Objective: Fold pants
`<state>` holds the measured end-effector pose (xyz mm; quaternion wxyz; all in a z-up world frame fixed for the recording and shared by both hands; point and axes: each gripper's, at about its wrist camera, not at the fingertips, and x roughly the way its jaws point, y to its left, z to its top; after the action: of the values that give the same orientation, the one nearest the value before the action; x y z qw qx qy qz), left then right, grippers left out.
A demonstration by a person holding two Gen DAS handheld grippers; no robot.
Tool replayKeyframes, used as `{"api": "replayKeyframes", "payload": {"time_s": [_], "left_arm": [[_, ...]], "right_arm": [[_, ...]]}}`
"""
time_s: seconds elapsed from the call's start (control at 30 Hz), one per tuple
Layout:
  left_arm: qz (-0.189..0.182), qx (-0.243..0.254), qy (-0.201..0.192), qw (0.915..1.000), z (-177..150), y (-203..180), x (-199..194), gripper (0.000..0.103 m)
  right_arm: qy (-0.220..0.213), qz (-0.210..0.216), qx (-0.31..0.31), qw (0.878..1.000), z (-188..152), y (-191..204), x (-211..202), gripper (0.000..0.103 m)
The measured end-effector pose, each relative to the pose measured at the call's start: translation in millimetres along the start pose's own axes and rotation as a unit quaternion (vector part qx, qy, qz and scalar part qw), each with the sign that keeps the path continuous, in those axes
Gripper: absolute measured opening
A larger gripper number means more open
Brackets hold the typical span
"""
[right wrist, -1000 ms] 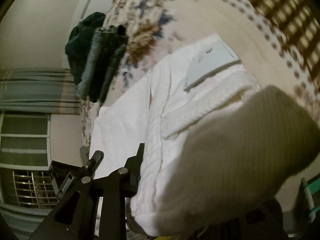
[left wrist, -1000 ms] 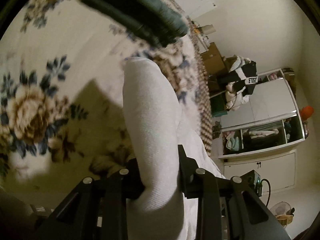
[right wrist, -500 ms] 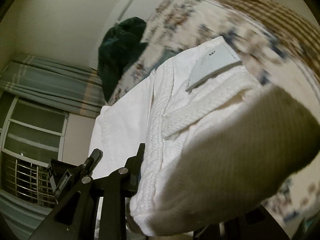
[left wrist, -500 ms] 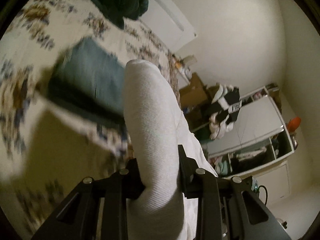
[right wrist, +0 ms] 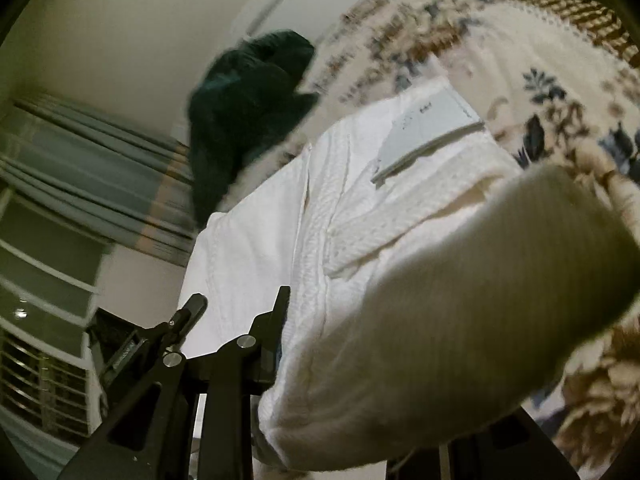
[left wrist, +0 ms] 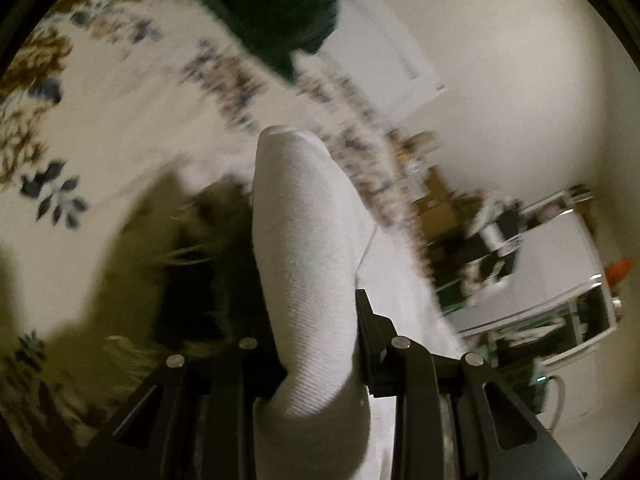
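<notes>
Your left tongs (left wrist: pixel 316 344) sit w/ a roll of the pants (left wrist: pixel 308 248) clamped between them, above the bed (left wrist: pixel 100 128). Garment heap (left wrist: pixel 280 8) lies on the bed beyond, shelf unit (left wrist: pixel 560 280) off to the right. Your right tongs (right wrist: pixel 360 340) pinch the pants' other end; paper tag (right wrist: pixel 428 132) lies on top, curtain (right wrist: pixel 80 184) to the left.

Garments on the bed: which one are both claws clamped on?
The white pants, gripped by the left claw and right claw; the dark green garment lies untouched.
</notes>
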<state>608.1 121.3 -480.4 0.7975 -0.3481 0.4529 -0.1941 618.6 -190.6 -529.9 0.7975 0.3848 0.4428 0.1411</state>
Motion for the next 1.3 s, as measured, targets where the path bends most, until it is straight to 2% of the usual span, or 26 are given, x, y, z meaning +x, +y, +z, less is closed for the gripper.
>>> {"api": "replayKeyframes", "payload": {"time_s": [0.1, 0.17, 0.23, 0.4, 0.43, 0.5, 0.57, 0.7, 0.8, 0.9, 1.0, 1.07, 1.1, 1.13, 1.17, 1.3], "left_arm": [[0.003, -0.006, 0.007, 1.0, -7.4, 18.5, 2.5, 0.029], [-0.006, -0.009, 0.011, 0.9999, -11.7, 21.4, -0.8, 0.029], [-0.005, -0.006, 0.01, 0.9999, -15.3, 18.9, -3.5, 0.029], [-0.007, -0.005, 0.012, 0.9999, -18.3, 15.9, -3.8, 0.029], [-0.005, -0.002, 0.011, 0.9999, -16.9, 14.8, -5.3, 0.029], [0.0, 0.003, 0.015, 0.9999, -15.3, 14.8, -2.7, 0.029], [0.0, 0.002, 0.022, 0.9997, -13.4, 18.9, 2.1, 0.029], [0.011, 0.002, 0.038, 0.9992, -15.2, 15.7, 2.0, 0.03], [0.059, 0.03, 0.037, 0.9971, -18.9, -5.7, -8.9, 0.03], [0.12, 0.071, 0.031, 0.9898, -26.7, -29.3, -19.5, 0.034], [0.179, 0.104, 0.021, 0.9781, -37.4, -51.3, -32.4, 0.041], [0.203, 0.124, 0.012, 0.9712, -45.1, -64.7, -41.8, 0.051], [0.211, 0.133, 0.01, 0.9683, -49.1, -70.4, -44.7, 0.065], [0.22, 0.139, 0.011, 0.9655, -53.7, -76.5, -48.6, 0.081], [0.228, 0.145, 0.013, 0.9628, -57.7, -82.7, -51.3, 0.086], [0.253, 0.179, 0.01, 0.9507, -80.0, -117.2, -70.2, 0.089]], "right_arm": [[0.022, -0.002, 0.024, 0.999, -1.2, -20.6, 19.3, 0.034], [0.037, 0.0, 0.037, 0.999, -2.4, -29.4, 16.0, 0.041], [0.038, -0.003, 0.065, 0.997, -5.1, -39.3, 2.2, 0.043], [-0.011, -0.013, 0.114, 0.993, -12.7, -60.2, -36.6, 0.042], [-0.021, -0.017, 0.115, 0.993, -14.0, -60.4, -40.6, 0.037], [-0.032, -0.046, 0.102, 0.993, -15.5, -57.0, -43.1, 0.033], [-0.031, -0.07, 0.101, 0.992, -17.9, -59.8, -39.0, 0.033], [-0.017, -0.09, 0.106, 0.99, -19.7, -74.6, -30.9, 0.033], [-0.004, -0.11, 0.08, 0.991, -18.8, -68.2, -33.8, 0.034], [0.012, -0.145, 0.039, 0.989, -16.2, -49.0, -36.9, 0.042], [0.023, -0.192, -0.022, 0.981, -15.5, -22.3, -41.0, 0.054], [0.021, -0.218, -0.068, 0.973, -19.3, -3.0, -45.7, 0.066], [0.02, -0.229, -0.089, 0.969, -21.9, 6.3, -48.5, 0.073], [0.02, -0.239, -0.108, 0.965, -25.1, 14.4, -51.4, 0.087], [0.019, -0.251, -0.129, 0.959, -29.4, 24.0, -55.3, 0.096], [-0.007, -0.293, -0.18, 0.939, -45.3, 54.2, -81.8, 0.102]]}}
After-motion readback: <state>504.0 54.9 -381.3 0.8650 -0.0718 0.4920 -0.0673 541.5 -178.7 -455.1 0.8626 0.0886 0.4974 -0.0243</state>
